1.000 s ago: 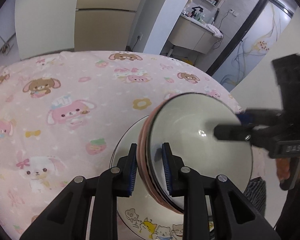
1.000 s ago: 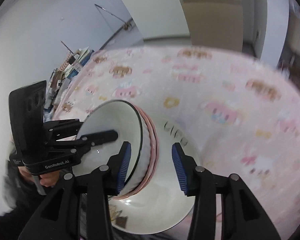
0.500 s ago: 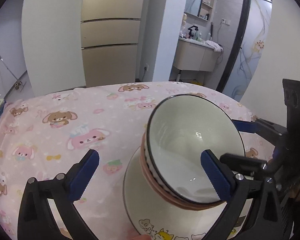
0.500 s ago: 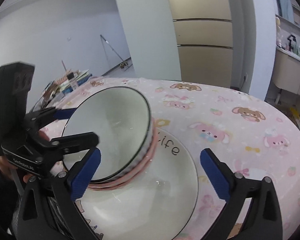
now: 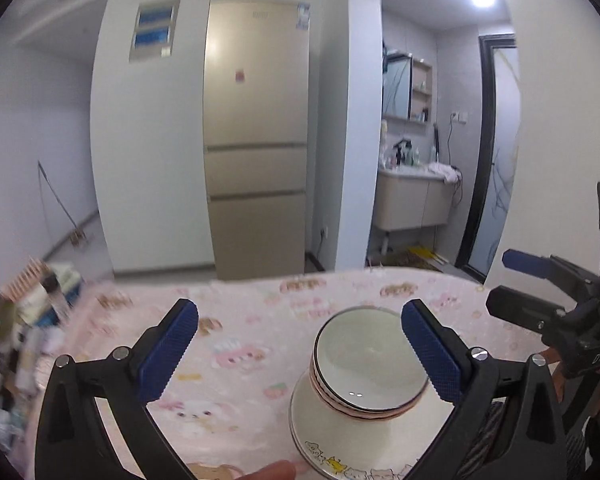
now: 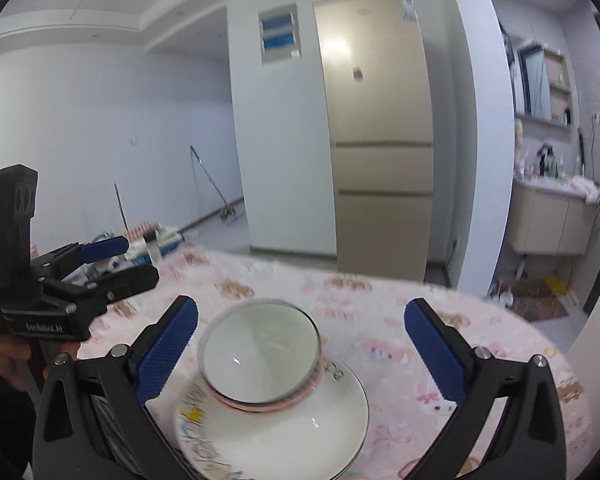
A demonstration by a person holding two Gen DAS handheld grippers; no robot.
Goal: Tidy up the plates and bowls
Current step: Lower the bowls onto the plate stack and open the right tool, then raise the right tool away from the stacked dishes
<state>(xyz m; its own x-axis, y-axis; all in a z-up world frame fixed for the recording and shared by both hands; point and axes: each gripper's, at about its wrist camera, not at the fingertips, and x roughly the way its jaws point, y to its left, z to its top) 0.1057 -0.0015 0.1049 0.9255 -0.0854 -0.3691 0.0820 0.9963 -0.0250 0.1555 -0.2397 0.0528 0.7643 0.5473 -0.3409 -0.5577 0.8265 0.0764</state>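
A stack of nested bowls point(image 5: 370, 364) point(image 6: 260, 354), white inside with pink and dark rims, sits upright on a white plate point(image 5: 340, 446) point(image 6: 312, 432) with cartoon prints. The plate rests on a table under a pink cartoon cloth point(image 5: 236, 356) point(image 6: 412, 344). My left gripper point(image 5: 298, 344) point(image 6: 134, 266) hangs open above and behind the bowls, touching nothing. My right gripper point(image 6: 302, 340) point(image 5: 508, 282) is to the right of the left one; its jaws are opening wide, and its pads are clear of the bowls.
A gold fridge point(image 5: 256, 140) and a bathroom vanity point(image 5: 412, 200) stand beyond the table's far edge. Cluttered boxes and bottles point(image 5: 32, 304) crowd the left end. A fingertip point(image 5: 276, 470) shows at the bottom, and a hand point(image 6: 8, 356) holds the left gripper.
Both grippers let go of the bowl rims, opened wide, and pulled back and up. The bowl stack, tilted before, now sits upright on the plate.
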